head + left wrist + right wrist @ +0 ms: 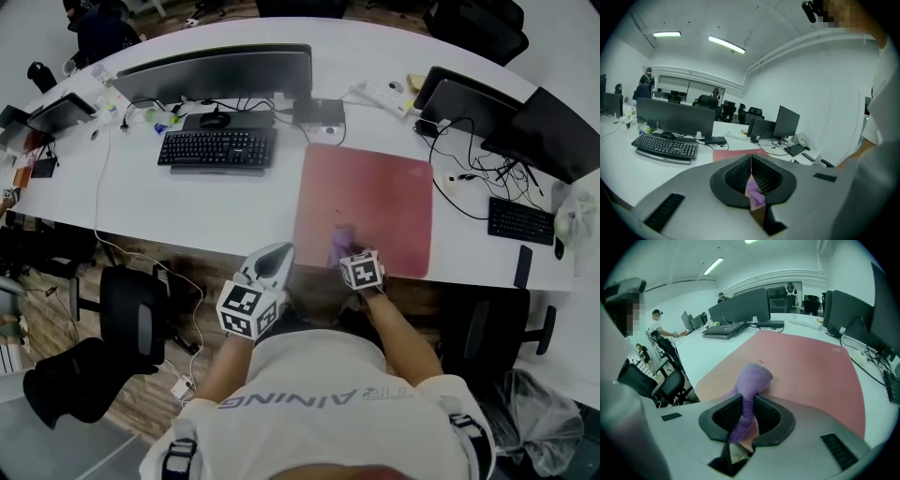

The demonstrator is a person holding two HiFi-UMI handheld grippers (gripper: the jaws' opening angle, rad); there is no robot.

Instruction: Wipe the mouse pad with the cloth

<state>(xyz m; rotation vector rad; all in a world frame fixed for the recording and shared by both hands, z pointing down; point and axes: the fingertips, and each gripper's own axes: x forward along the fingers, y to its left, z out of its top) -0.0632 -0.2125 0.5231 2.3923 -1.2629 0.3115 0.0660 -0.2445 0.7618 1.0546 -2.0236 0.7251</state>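
the right gripper [747, 403] is squeezed shut on the purple cloth [751, 390]. the cloth sticks out past the jaws, and its fat end looks like it sits on the red mouse pad [806, 366]. in the head view the cloth is at the near edge of the pad, close to the person. the pad lies flat on the white desk [216, 202], to the right of the black keyboard [217, 148].

the left gripper [751, 161] is not helping. it is held off the desk, near the person's body, to the left of the right gripper. its jaws are pressed together. a small purple bit [754, 193] shows low down behind where they meet. i cannot tell what that bit is.

i think the wiping job is under way but not done. the cloth is picked up and is on the pad, so that part is finished. the cloth is only at the near edge, though. nearly all of the pad lies past it, toward the monitors. the pad looks the same red all over, so i cannot tell which parts are wiped. what is left, i think, is to push the cloth over the rest of the pad, out to the far side and the corners.
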